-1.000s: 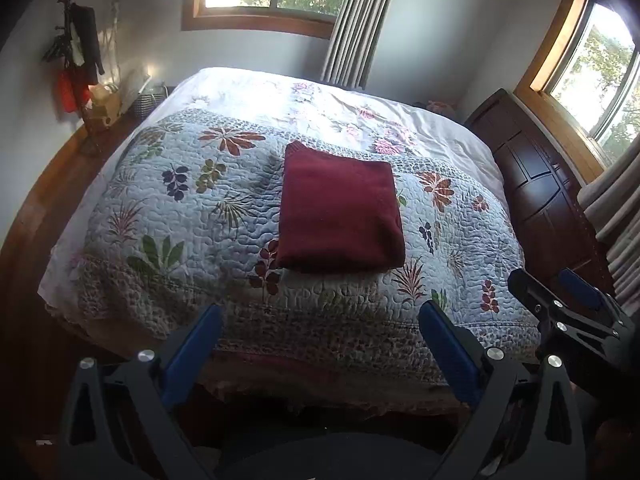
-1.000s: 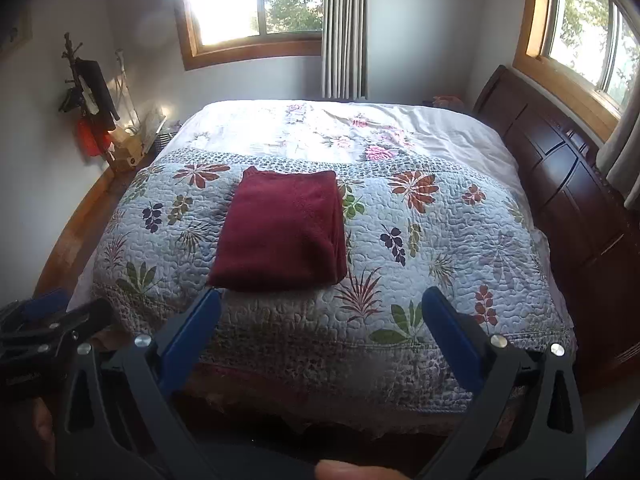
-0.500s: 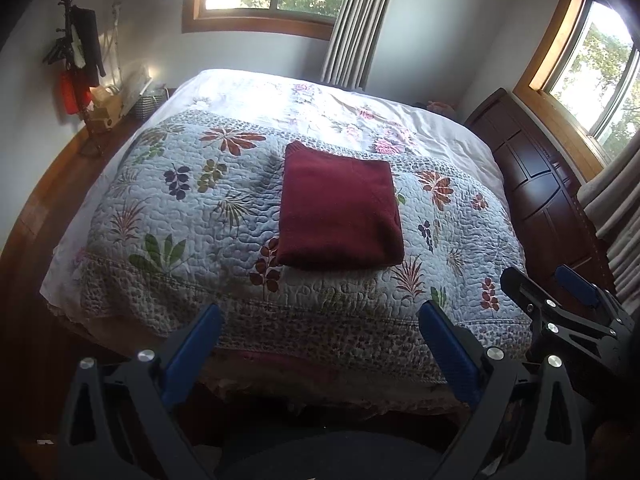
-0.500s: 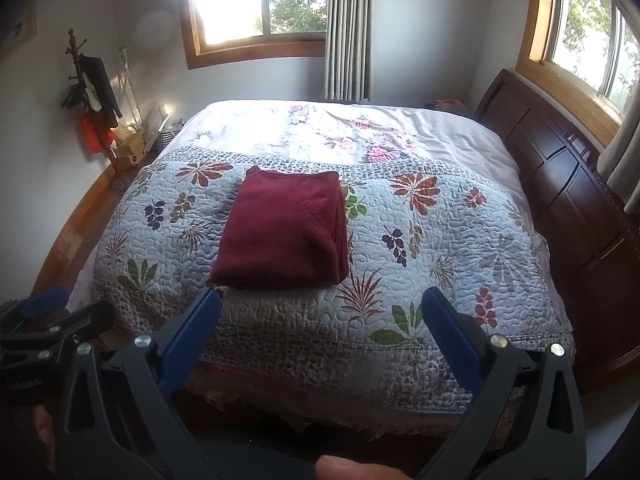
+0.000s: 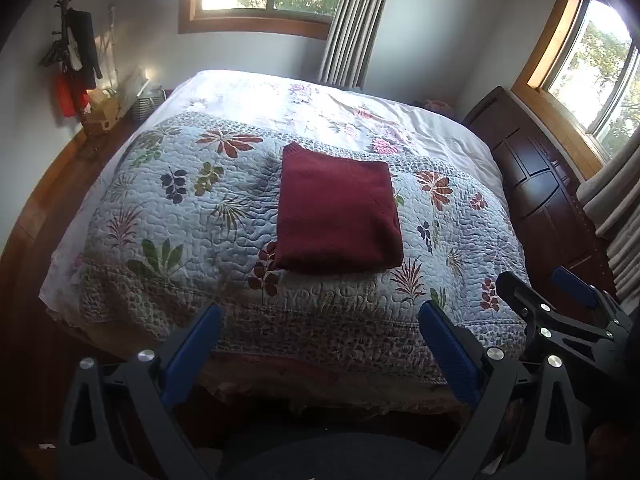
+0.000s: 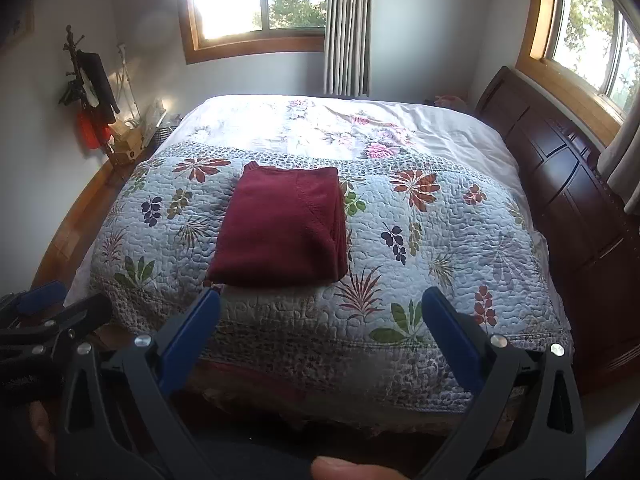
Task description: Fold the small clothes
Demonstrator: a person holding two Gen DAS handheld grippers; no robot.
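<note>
A folded maroon garment lies squared on the bed's floral quilt, apparently finished; left gripper and right gripper hang back, jaws spread, empty.

Held side by side short of the foot of the bed, well apart from it and touching nothing: left gripper and right gripper, each with its blue-padded fingers spread wide and empty. Pointed toward the bed, each one's tips caught at the edge of the other's view. Showed a fingertip at the bottom edge of the right wrist view.
</note>
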